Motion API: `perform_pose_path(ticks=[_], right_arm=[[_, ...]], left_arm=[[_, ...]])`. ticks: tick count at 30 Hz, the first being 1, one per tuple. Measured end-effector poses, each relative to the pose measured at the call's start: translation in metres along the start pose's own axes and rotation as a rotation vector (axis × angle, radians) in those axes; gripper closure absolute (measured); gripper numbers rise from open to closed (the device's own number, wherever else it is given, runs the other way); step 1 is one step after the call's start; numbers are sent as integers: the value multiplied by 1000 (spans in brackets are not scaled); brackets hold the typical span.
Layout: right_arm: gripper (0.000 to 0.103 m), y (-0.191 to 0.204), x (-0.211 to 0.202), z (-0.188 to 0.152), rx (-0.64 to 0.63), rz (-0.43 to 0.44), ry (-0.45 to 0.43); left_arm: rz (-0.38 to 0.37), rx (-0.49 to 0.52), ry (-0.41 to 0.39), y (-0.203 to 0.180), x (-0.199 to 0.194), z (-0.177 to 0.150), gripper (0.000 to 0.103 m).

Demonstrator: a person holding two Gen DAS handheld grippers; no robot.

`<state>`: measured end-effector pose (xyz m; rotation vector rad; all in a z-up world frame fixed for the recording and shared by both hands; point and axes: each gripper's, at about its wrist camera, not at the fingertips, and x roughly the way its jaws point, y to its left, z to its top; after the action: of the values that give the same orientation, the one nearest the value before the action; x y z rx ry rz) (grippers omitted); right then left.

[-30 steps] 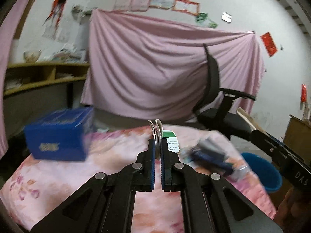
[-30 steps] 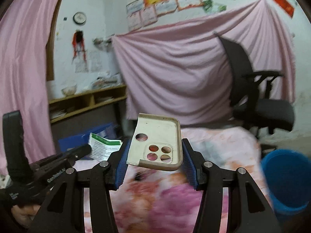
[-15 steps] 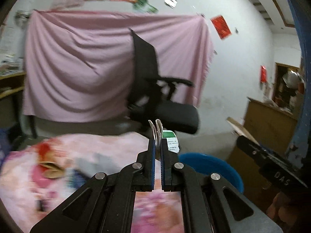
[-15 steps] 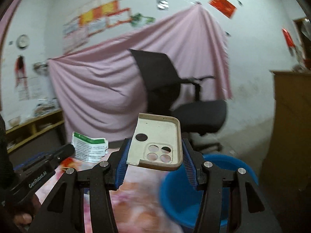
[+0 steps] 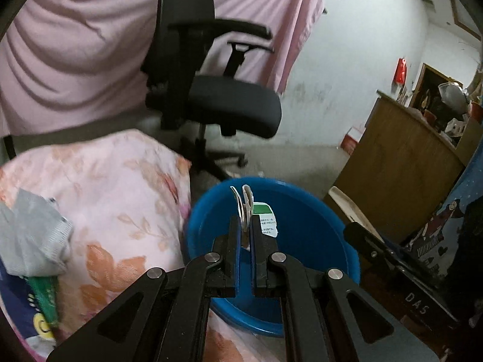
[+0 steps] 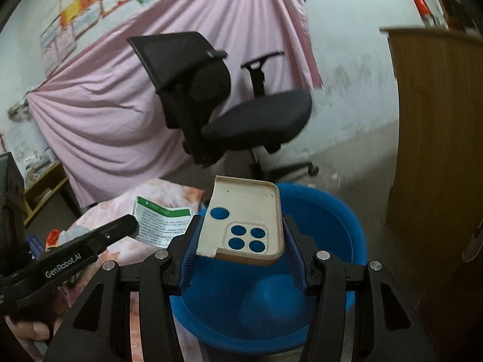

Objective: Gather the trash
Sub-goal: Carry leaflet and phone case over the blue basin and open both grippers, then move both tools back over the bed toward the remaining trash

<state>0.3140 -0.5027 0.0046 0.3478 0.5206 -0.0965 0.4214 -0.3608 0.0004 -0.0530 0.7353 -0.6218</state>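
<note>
Two handheld grippers hang tilted downward over a blue plastic basin (image 5: 305,211) on the floor beside a bed covered in a pink floral quilt (image 5: 114,187).

At left, the left gripper (image 5: 247,232) has its jaws pressed together on a folded paper leaflet (image 5: 264,218) with a green band; the sheet stands edge-on between the pads, jutting toward 12 o'clock over the basin's far rim. In the right wrist view the same leaflet (image 6: 160,221) shows flat-on at 9 o'clock of the case, its printed text too small to read, and a thumb (image 6: 36,328) of the person holding that tool is cut off at the lower left edge.

At right, the right gripper (image 6: 241,241) pinches a cream phone case (image 6: 244,220) by its long sides, jaws partly spread to its width, the case's open inside facing the camera (blue basin showing through its five cut-outs: one lone hole, four grouped). The case sits directly above the basin's bowl (image 6: 332,220).

A black office chair (image 5: 217,102) stands at 12 o'clock before a hanging pink sheet (image 5: 75,60); a brown wooden cabinet (image 5: 401,175) at 3 o'clock. Grey cloth (image 5: 33,241) and a green wrapper (image 5: 45,298) lie on the quilt at 9 o'clock, blurred.
</note>
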Motion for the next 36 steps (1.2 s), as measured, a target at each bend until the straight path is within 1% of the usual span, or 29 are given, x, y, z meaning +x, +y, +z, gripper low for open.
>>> perform_pose_path(ticks=[1, 3, 4, 7, 9, 10, 12, 15, 16, 18, 20, 21, 22, 23, 24, 25, 27, 29, 30, 31, 36], right_arm=[[54, -1, 2, 0, 6, 2, 10], [54, -2, 6, -2, 11, 4, 30], [53, -1, 9, 1, 13, 6, 37], [52, -3, 9, 2, 19, -1, 44], [52, -4, 6, 4, 31, 1, 37], [52, -5, 4, 5, 36, 4, 29], [52, -3, 2, 9, 40, 11, 10], [49, 9, -10, 16, 29, 24, -39], [45, 15, -14, 19, 20, 25, -58], [41, 32, -28, 24, -18, 40, -113], [35, 48, -42, 26, -60, 61, -171], [33, 55, -48, 26, -80, 66, -196], [29, 62, -54, 26, -95, 75, -221], [26, 70, -59, 26, -110, 89, -245], [24, 78, -65, 26, -125, 106, -272], [22, 86, -71, 25, -137, 124, -299], [17, 99, -78, 24, -155, 149, -333], [2, 112, -86, 20, -167, 174, -368], [0, 118, -89, 18, -174, 185, -384], [0, 122, -92, 16, -182, 196, -402], [0, 150, -104, 4, -231, 242, -458]], left_arm=[[8, -6, 10, 0, 3, 1, 99], [6, -20, 14, -1, -6, -5, 98], [4, -23, 34, 0, -7, -6, 97], [16, -36, 54, 3, -5, -8, 93], [24, -44, 51, 4, -8, -10, 84], [27, -47, 47, 5, -11, -10, 82], [29, -55, 16, 6, -23, -11, 77], [48, -61, -52, 9, -50, -10, 77], [56, -62, -89, 11, -65, -11, 75], [77, -54, -148, 14, -87, -11, 65], [118, -43, -219, 19, -111, -13, 61], [134, -41, -243, 22, -121, -14, 61], [154, -42, -270, 26, -135, -14, 60], [165, -45, -287, 29, -143, -15, 57], [181, -50, -313, 35, -156, -16, 49], [198, -59, -336, 40, -167, -18, 43], [228, -84, -372, 50, -185, -22, 18], [253, -114, -427, 63, -206, -29, 7], [270, -122, -457, 69, -216, -33, 4], [293, -121, -481, 74, -226, -38, 4], [386, -92, -543, 92, -261, -61, 3]])
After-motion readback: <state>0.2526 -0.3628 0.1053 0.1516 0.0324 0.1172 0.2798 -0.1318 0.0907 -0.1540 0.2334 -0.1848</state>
